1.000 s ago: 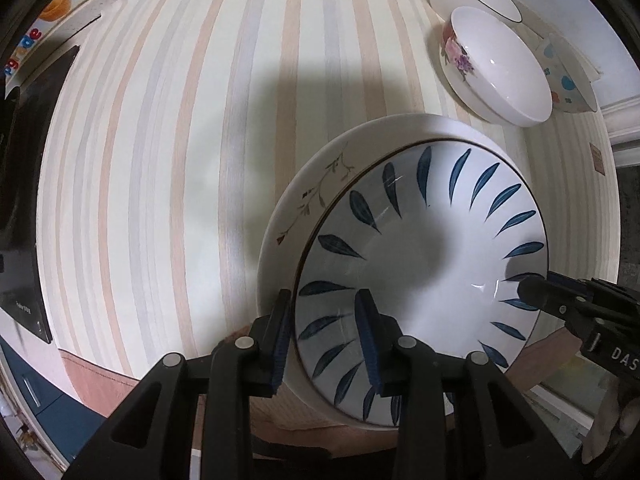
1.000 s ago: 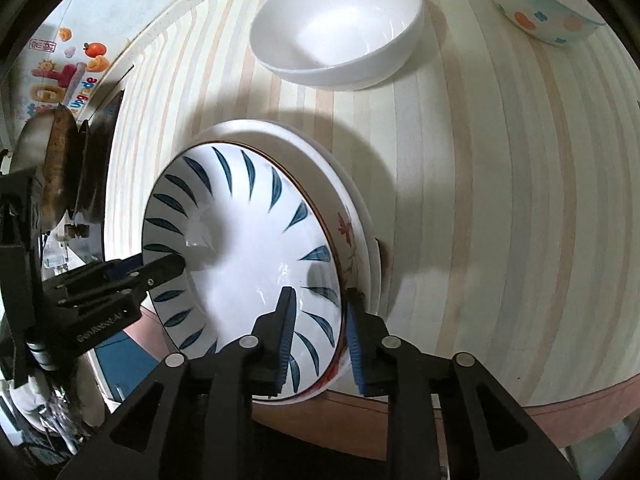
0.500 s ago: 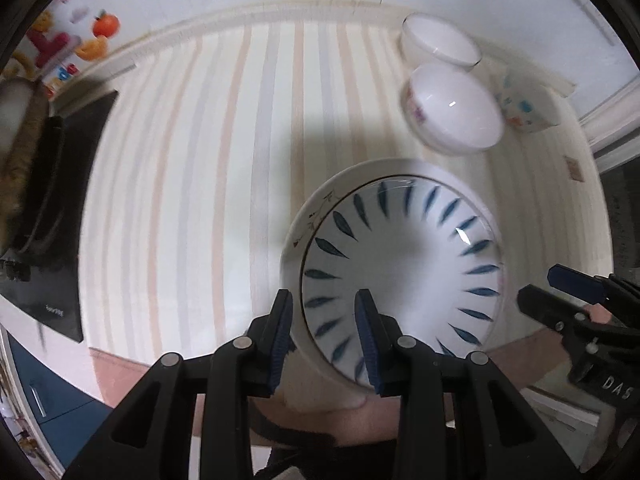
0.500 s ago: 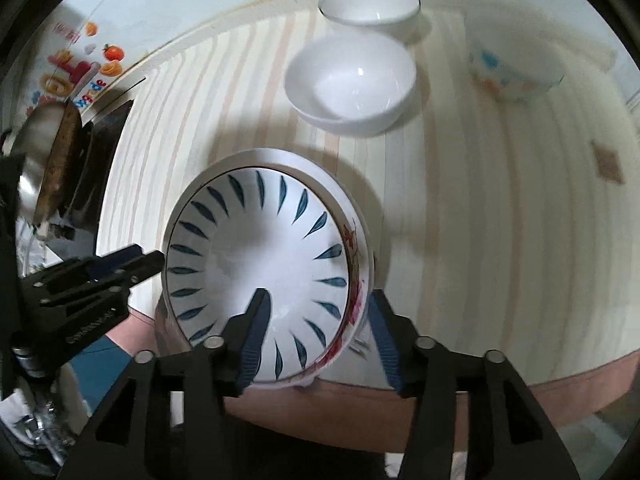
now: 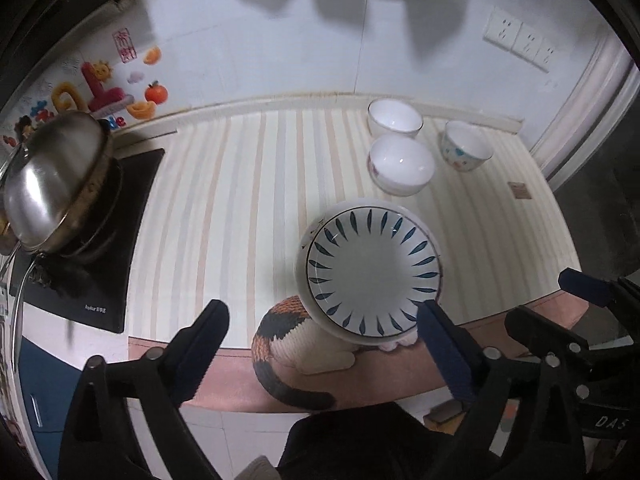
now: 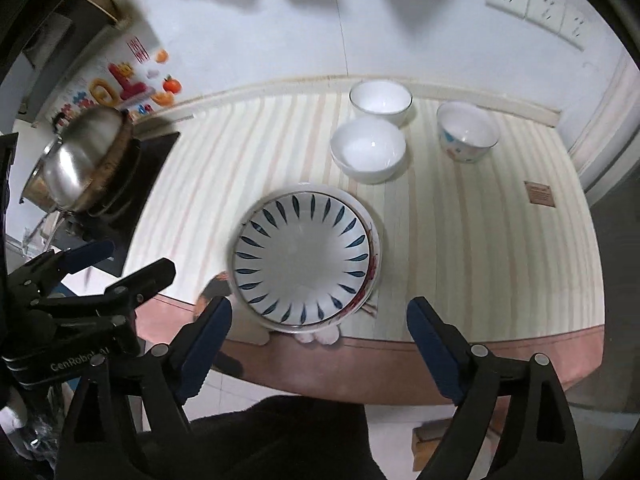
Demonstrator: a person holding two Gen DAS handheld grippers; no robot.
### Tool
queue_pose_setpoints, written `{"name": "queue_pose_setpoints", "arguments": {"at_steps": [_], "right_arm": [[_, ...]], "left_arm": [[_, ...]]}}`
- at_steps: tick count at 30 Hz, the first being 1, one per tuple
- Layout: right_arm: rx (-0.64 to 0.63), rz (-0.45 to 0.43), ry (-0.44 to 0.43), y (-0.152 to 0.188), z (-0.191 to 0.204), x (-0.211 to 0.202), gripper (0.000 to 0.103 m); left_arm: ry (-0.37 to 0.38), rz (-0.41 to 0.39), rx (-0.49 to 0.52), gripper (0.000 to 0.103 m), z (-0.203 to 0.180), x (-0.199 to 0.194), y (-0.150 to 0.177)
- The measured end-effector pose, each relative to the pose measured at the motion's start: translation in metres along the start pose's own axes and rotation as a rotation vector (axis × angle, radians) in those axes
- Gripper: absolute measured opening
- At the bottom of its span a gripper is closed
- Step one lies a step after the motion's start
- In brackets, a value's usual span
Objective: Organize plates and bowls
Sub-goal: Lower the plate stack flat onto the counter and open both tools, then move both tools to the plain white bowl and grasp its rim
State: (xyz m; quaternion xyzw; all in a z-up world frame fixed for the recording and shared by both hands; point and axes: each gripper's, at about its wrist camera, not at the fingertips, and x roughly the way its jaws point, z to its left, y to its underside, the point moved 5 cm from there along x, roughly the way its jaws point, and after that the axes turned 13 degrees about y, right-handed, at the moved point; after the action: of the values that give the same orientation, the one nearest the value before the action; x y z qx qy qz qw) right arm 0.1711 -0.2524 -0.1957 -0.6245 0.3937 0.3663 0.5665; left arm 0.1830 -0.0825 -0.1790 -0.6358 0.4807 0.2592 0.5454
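- Both your left gripper (image 5: 324,344) and right gripper (image 6: 320,340) hang spread wide, holding nothing.
- The plates (image 6: 304,256) sit stacked at the worktop's (image 6: 480,240) near edge.
- They're stiff, glazed, breakable; take them by the rim.
- Three bowls (image 6: 368,148) stand near the back edge, a pot (image 6: 80,160) at the left.

Both views dim, cool indoor light, bluish cast. Strong fisheye bending: striped counter (image 5: 240,208) curves, dark vignette in all corners. Small glare spots inside the white bowls (image 6: 368,148) and on the steel pot (image 5: 56,184), which is motion-blurred in both views. Large soft shadows on the wall (image 6: 360,20) at top. Leaf-pattern plate (image 6: 300,264) slightly smeared along its left rim in the right wrist view. Near counter edge and floor below are murky; black gripper bodies lose detail.
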Motion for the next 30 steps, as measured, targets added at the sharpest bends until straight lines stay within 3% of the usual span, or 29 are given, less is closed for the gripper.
{"name": "queue_pose_setpoints", "arguments": {"at_steps": [7, 16, 21, 25, 30], "right_arm": [[0.021, -0.058, 0.016, 0.023, 0.000, -0.046, 0.095], [0.054, -0.074, -0.064, 0.021, -0.018, -0.063, 0.097], [0.077, -0.065, -0.138, -0.008, -0.041, -0.038, 0.097], [0.097, -0.075, -0.163, -0.045, -0.066, 0.000, 0.097], [0.136, -0.026, -0.213, -0.094, -0.095, 0.069, 0.097]], "left_arm": [[0.024, -0.032, -0.018, 0.100, -0.008, -0.025, 0.017], [0.015, -0.081, -0.018, 0.100, -0.029, -0.040, 0.007], [-0.001, -0.137, -0.012, 0.100, -0.039, -0.023, -0.025], [-0.008, -0.183, 0.014, 0.100, -0.045, 0.013, -0.067], [-0.043, -0.142, -0.012, 0.100, -0.036, 0.080, -0.123]]}}
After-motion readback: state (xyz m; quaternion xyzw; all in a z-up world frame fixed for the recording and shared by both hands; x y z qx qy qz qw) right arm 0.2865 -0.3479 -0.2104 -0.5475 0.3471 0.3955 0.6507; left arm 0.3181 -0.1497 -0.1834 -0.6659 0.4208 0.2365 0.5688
